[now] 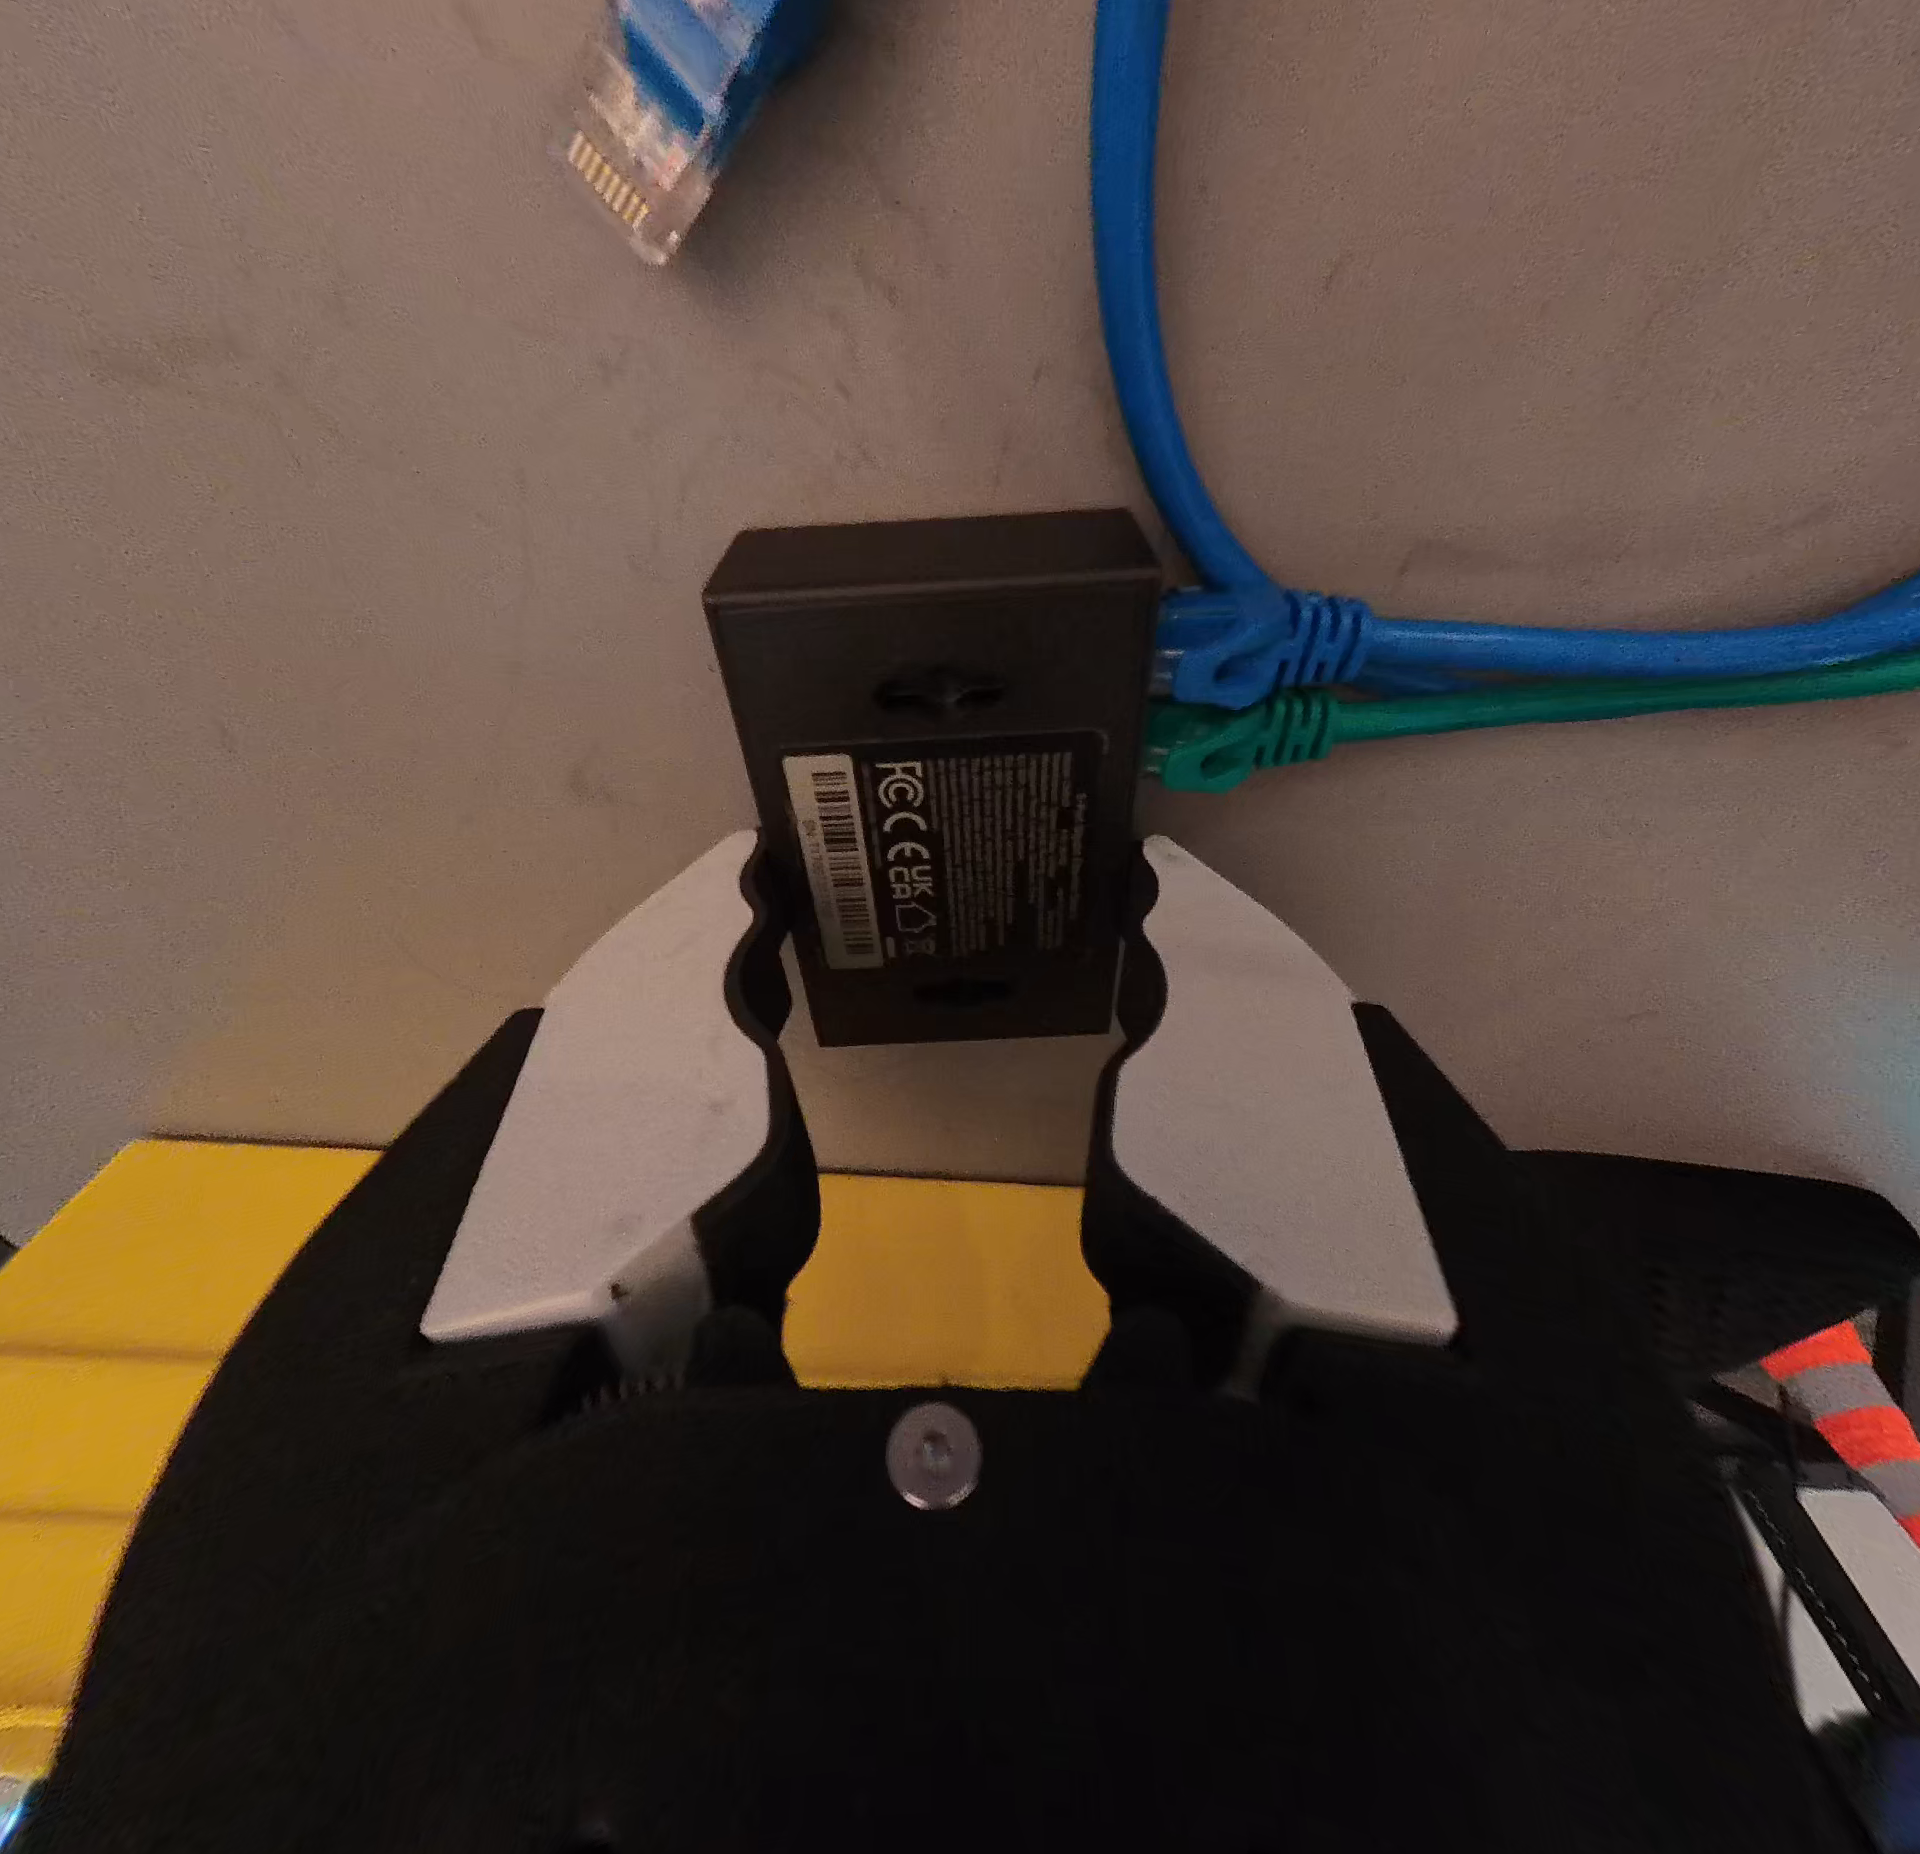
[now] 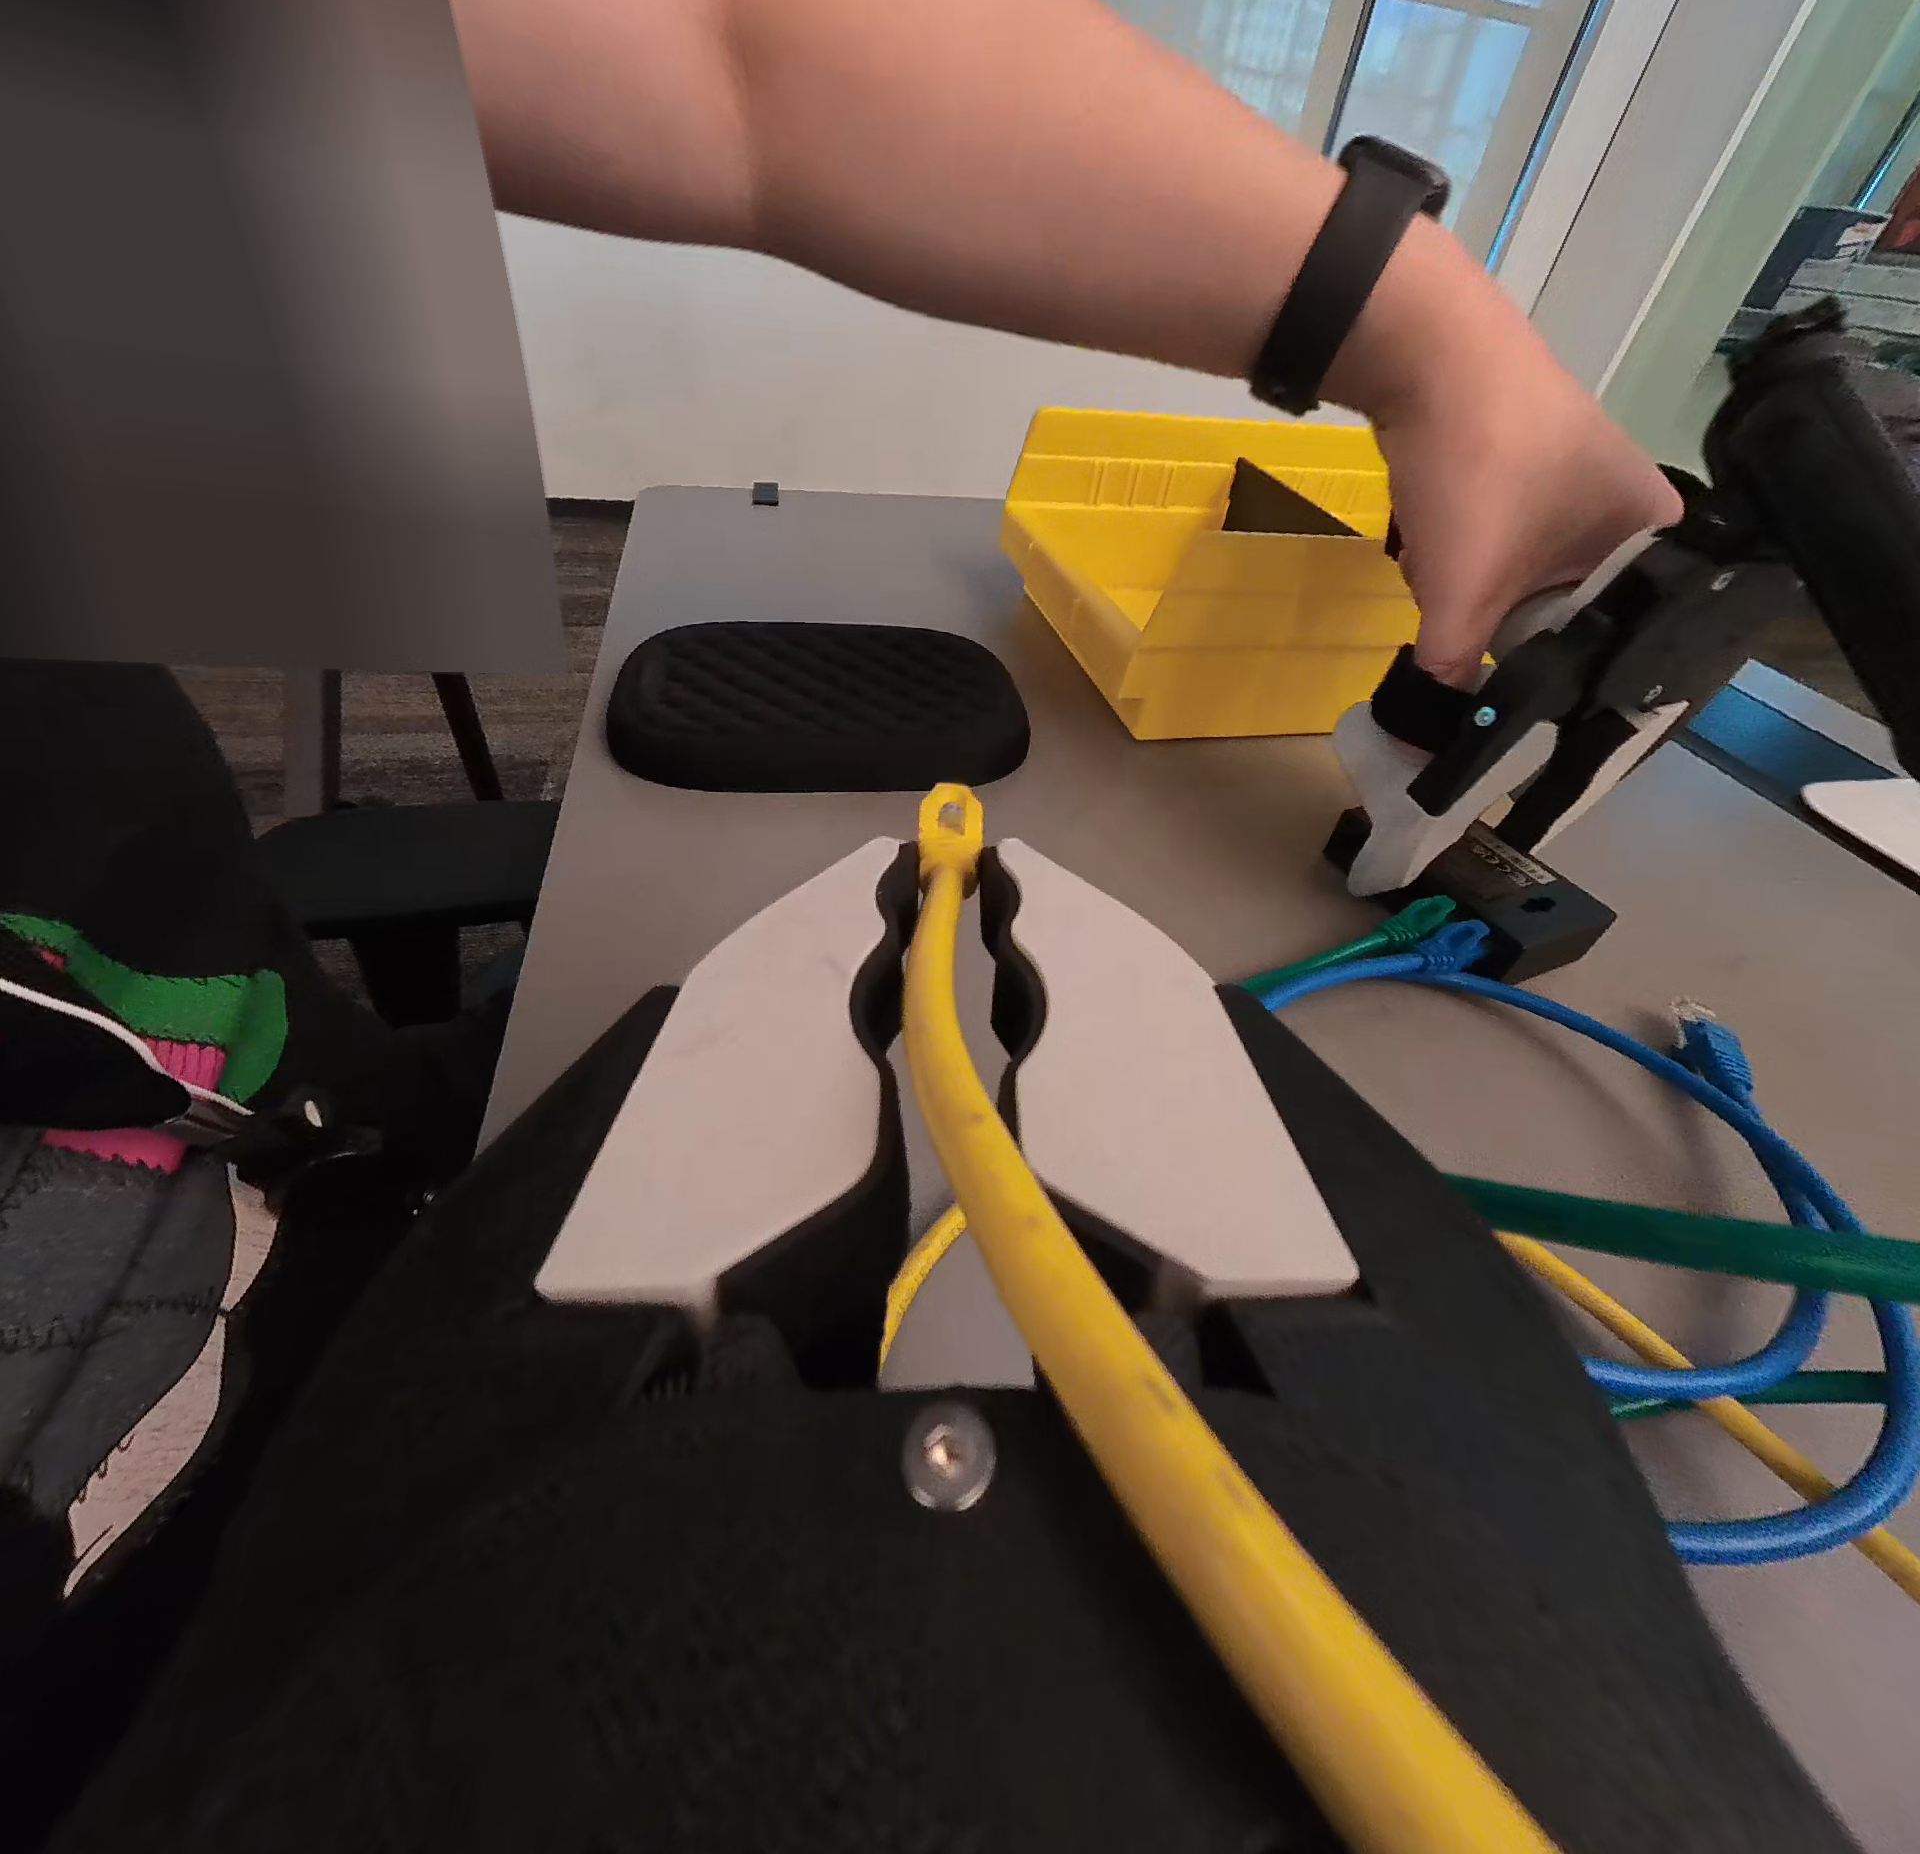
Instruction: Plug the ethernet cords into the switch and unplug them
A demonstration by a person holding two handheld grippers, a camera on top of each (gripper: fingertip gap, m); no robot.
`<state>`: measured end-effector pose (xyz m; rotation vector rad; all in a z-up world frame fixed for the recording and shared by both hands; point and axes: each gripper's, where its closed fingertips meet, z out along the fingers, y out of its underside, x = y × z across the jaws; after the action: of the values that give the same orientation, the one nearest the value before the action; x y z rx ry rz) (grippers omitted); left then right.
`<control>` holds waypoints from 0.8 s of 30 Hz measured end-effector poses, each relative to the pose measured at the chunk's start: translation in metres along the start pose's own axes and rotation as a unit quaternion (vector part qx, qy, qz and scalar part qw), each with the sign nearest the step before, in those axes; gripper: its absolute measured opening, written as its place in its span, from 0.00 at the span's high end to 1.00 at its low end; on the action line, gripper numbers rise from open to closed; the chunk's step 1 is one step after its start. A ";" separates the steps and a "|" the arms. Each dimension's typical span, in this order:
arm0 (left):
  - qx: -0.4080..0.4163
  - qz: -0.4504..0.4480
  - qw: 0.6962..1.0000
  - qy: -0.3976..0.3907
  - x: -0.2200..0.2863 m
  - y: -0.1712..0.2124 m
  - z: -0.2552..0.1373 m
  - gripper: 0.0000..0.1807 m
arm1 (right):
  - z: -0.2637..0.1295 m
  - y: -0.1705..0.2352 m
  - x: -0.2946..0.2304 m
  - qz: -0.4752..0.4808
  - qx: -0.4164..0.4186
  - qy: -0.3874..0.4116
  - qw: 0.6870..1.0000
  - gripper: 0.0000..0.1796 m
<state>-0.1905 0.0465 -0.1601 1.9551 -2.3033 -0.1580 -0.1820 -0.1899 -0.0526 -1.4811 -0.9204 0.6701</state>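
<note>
Yellow cord (image 2: 951,983) is pinched near its plug in our right gripper (image 2: 948,859), off the table (image 2: 727,578). Our left gripper (image 1: 948,869) clamps the switch (image 1: 935,682), blue (image 1: 1247,641) and green (image 1: 1236,744) plugs seated. We should square the plug to a free port and push straight.

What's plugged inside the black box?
One blue cable plug and one green cable plug sit in the side of the black plastic switch box. Their tips are hidden inside; the left gripper covers part of that side.

Grey tabletop (image 2: 790,557). On it: yellow bin (image 2: 1195,599), black ribbed pad (image 2: 816,703), black switch (image 2: 1538,916). Loose blue cord (image 2: 1766,1160) beside the switch.
</note>
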 end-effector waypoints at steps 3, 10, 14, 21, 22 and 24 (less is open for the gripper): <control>-0.025 -0.018 0.999 0.016 0.001 -0.002 -0.001 0.65 | 0.001 0.002 0.000 0.000 -0.002 0.001 1.000 0.93; -0.043 -0.008 0.999 -0.003 -0.003 -0.004 0.000 0.66 | 0.000 0.004 -0.001 0.002 -0.001 0.004 1.000 0.93; -0.034 0.018 0.999 -0.020 0.000 -0.003 0.002 0.62 | 0.002 0.004 -0.002 -0.005 -0.006 0.004 1.000 0.93; -0.043 0.000 0.999 -0.019 -0.001 -0.004 0.001 0.67 | 0.002 0.007 -0.003 -0.014 -0.013 0.008 1.000 0.93; -0.036 -0.003 0.999 -0.018 -0.001 -0.004 0.001 0.67 | 0.002 0.007 -0.003 -0.013 -0.011 0.007 1.000 0.93; -0.019 -0.013 1.000 -0.017 -0.001 -0.005 0.001 0.67 | 0.001 0.006 -0.004 -0.011 -0.009 0.005 1.000 0.93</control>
<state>-0.1856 0.0462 -0.1617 1.9794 -2.2784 -0.2368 -0.1839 -0.1924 -0.0592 -1.4862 -0.9358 0.6392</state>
